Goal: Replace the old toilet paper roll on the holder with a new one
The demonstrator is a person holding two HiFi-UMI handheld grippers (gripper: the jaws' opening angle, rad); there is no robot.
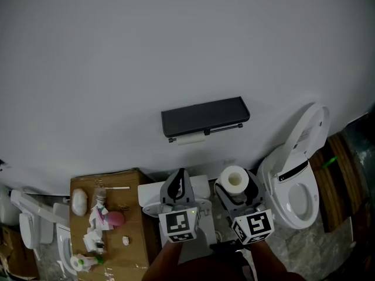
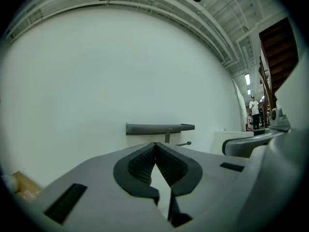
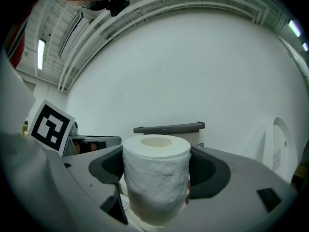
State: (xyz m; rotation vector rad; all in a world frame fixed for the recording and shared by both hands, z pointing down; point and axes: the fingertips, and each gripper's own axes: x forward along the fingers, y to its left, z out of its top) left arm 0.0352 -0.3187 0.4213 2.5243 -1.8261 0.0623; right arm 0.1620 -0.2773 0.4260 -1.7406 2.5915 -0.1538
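A dark wall holder (image 1: 205,116) with a flat lid hangs on the white wall; a thin remnant of old paper (image 1: 191,138) shows under it on its bar. My right gripper (image 1: 235,183) is shut on a full white toilet paper roll (image 1: 234,178), held upright, below and right of the holder. In the right gripper view the roll (image 3: 155,178) fills the jaws, with the holder (image 3: 169,128) beyond. My left gripper (image 1: 179,184) is shut with nothing in it, below the holder's left half. In the left gripper view its pads (image 2: 143,164) meet, and the holder (image 2: 159,127) is ahead.
A white toilet (image 1: 296,183) with its lid up stands at the right. A cardboard box (image 1: 105,215) with small items on top sits at the left. Another white fixture (image 1: 153,193) lies under my left gripper. A wooden structure (image 1: 343,174) is at the far right.
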